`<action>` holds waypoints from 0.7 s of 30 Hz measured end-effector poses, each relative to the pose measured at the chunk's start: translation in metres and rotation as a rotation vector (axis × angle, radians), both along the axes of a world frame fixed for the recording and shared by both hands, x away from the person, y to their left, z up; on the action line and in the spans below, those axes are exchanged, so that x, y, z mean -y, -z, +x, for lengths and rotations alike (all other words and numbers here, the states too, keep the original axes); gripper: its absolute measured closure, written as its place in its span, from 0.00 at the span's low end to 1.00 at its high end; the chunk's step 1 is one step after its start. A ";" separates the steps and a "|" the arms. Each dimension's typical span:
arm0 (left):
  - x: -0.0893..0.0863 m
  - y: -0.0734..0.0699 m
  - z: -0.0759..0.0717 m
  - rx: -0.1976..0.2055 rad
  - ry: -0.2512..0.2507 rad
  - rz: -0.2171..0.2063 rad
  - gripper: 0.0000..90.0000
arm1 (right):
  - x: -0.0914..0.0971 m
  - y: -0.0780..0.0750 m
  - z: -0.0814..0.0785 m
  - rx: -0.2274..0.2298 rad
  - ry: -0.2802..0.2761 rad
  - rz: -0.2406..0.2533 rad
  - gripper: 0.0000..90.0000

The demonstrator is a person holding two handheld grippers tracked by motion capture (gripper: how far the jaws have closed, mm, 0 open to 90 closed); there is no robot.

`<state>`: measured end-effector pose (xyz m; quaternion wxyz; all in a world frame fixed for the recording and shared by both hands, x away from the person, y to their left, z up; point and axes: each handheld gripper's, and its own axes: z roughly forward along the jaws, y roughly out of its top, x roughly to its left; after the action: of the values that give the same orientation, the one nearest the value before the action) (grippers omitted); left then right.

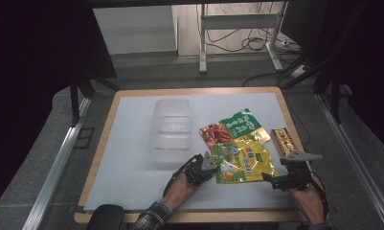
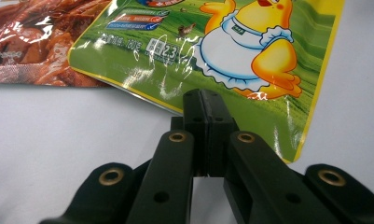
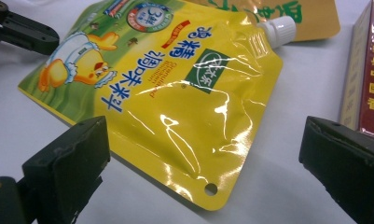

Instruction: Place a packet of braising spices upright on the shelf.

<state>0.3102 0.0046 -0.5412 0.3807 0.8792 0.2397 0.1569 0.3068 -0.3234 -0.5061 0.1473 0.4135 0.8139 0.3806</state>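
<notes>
A yellow-green spouted pouch (image 1: 242,163) printed with a cartoon chick lies flat on the white mat. My left gripper (image 1: 211,166) is at the pouch's left edge. In the left gripper view its jaws are pressed together and its tip (image 2: 204,99) lies over the near edge of the pouch (image 2: 250,60); I see nothing pinched between the pads. My right gripper (image 1: 278,173) sits off the pouch's right corner. In the right gripper view it (image 3: 205,137) stands wide open, with the pouch's punched corner (image 3: 194,121) lying between the jaws, untouched.
A clear plastic tub (image 1: 172,127) stands left of the pouches. A red pouch (image 1: 214,134) and a green one (image 1: 242,122) lie behind the chick pouch. A red and gold box (image 1: 284,141) lies at the mat's right edge, close to my right gripper. The table's wooden rim (image 1: 98,158) frames the mat.
</notes>
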 end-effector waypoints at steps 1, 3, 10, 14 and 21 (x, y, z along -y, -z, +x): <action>0.000 0.000 0.000 0.000 0.001 0.001 1.00 | 0.000 0.001 0.001 -0.005 0.002 -0.002 0.02; 0.000 0.000 0.000 -0.003 0.001 -0.002 1.00 | 0.001 0.002 0.002 -0.018 0.003 0.003 0.02; -0.002 0.000 0.003 -0.026 0.004 -0.016 1.00 | 0.001 0.008 0.010 -0.055 -0.002 0.020 0.02; 0.000 0.000 0.001 -0.004 0.002 -0.001 1.00 | -0.002 0.012 0.014 -0.071 -0.008 0.005 0.02; 0.001 -0.011 0.000 0.051 -0.009 -0.072 0.99 | 0.000 0.012 0.014 -0.073 0.003 -0.010 0.02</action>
<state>0.3105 0.0040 -0.5302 0.4175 0.8595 0.2393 0.1724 0.3210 -0.3235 -0.5180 0.1200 0.4278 0.8199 0.3610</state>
